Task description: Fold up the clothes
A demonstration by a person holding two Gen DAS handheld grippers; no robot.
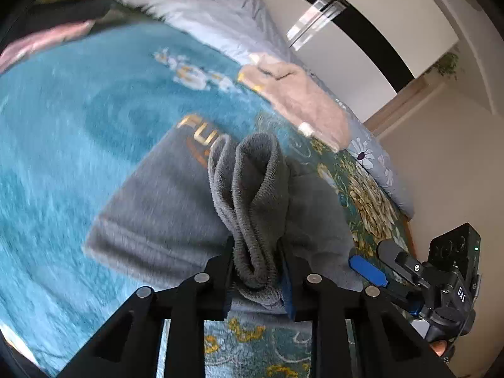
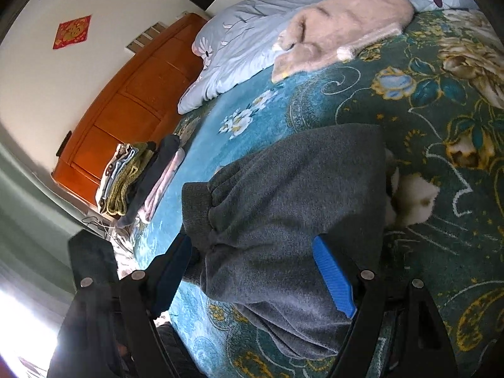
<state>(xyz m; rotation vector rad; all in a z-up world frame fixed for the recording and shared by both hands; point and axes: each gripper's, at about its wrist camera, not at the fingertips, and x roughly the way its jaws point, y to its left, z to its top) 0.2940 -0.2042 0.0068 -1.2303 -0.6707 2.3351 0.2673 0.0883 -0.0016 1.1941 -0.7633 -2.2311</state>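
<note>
A grey sweatshirt with gold lettering lies on the teal floral bedspread. My left gripper is shut on a bunched ribbed cuff or hem of the sweatshirt, which stands up between its fingers. In the right wrist view the same grey sweatshirt lies between my right gripper's fingers; the right gripper is open, with the blue pads wide apart on either side of the fabric. The right gripper also shows in the left wrist view at the right edge of the garment.
A pink fluffy garment lies at the far side on a grey daisy-print duvet. A stack of folded clothes sits by the orange wooden headboard. A white fluffy item lies beside the sweatshirt.
</note>
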